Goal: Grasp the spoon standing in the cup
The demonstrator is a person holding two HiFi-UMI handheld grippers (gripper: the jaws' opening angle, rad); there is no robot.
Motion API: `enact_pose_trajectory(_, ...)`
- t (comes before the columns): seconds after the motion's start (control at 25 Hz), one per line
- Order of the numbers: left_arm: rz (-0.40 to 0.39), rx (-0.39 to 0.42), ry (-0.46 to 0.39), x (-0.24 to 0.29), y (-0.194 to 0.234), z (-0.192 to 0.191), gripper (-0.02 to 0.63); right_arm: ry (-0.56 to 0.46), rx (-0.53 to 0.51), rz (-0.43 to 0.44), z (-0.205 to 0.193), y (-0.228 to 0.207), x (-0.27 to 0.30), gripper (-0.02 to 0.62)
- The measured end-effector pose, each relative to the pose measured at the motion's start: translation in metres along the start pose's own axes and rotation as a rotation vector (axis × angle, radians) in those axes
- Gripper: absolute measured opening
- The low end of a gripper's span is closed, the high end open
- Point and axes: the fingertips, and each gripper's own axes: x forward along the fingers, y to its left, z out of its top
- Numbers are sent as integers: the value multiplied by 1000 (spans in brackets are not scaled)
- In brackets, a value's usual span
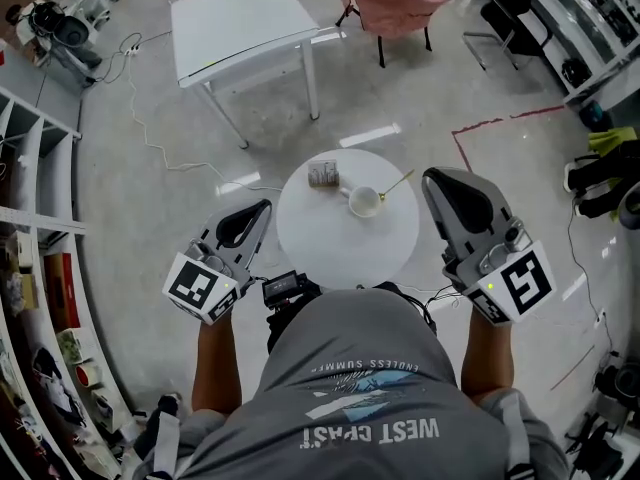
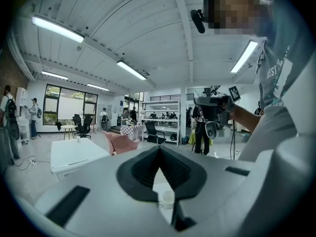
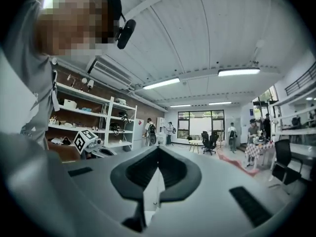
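In the head view a small white cup (image 1: 363,202) stands on the round white table (image 1: 345,243). A gold-handled spoon (image 1: 397,184) stands in it, leaning toward the far right. My left gripper (image 1: 264,208) hovers off the table's left edge, and my right gripper (image 1: 433,177) off its right edge, a short way from the spoon's handle. Both are apart from the cup and empty. In the left gripper view the jaws of the left gripper (image 2: 159,148) meet at the tips, with the cup (image 2: 168,199) showing below them. The right gripper (image 3: 158,148) is likewise shut on nothing.
A small printed can (image 1: 323,175) stands on the round table just left of the cup. Farther off are a white rectangular table (image 1: 240,18) and a pink-draped chair (image 1: 392,3). Shelving (image 1: 35,268) lines the left wall. A cable (image 1: 150,138) trails across the floor.
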Motion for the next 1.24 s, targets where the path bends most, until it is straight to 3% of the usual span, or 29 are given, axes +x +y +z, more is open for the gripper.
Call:
enact_pose_trajectory(0.16,-7,9,-8,-1,1,2,2,-39,-43,9,15,15,4,3)
enact_pose_trajectory(0.36,-20,13,-10,-1,3,3,2,-7,-92,9,12,26,7,0)
enact_pose_trajectory(1.24,-39,-1,-8,4,27,-16,2,34,-90,9,-11,27,35,0)
